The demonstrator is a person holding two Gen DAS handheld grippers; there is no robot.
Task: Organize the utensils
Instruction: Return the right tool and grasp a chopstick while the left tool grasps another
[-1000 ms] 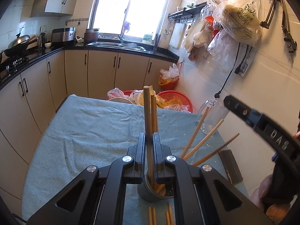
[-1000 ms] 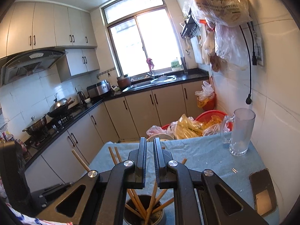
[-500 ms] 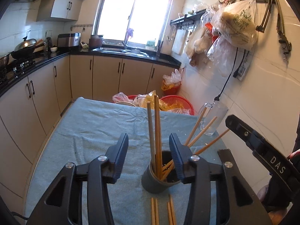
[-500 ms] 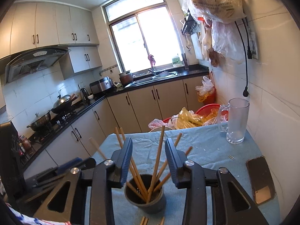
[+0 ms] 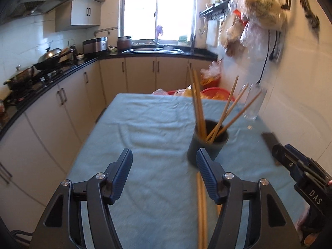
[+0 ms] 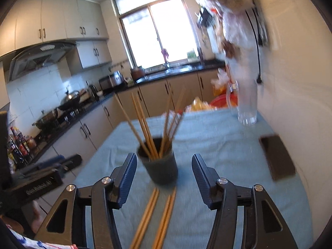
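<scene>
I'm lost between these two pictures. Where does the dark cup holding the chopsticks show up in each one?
Left wrist view: the dark cup stands right of centre, just beyond the right finger of the left gripper.
Right wrist view: the same cup stands near centre, beyond the right gripper, nearer its left finger.
Shared landmark: the glass mug by the wall, on the blue cloth.

Daylight floods in through the window (image 5: 158, 10), blown out to white. Motion blur smears the bags (image 6: 232, 10) on the wall and the chopsticks (image 5: 201, 211) near the lens — fisheye bends every edge, corners vignetted black.
</scene>
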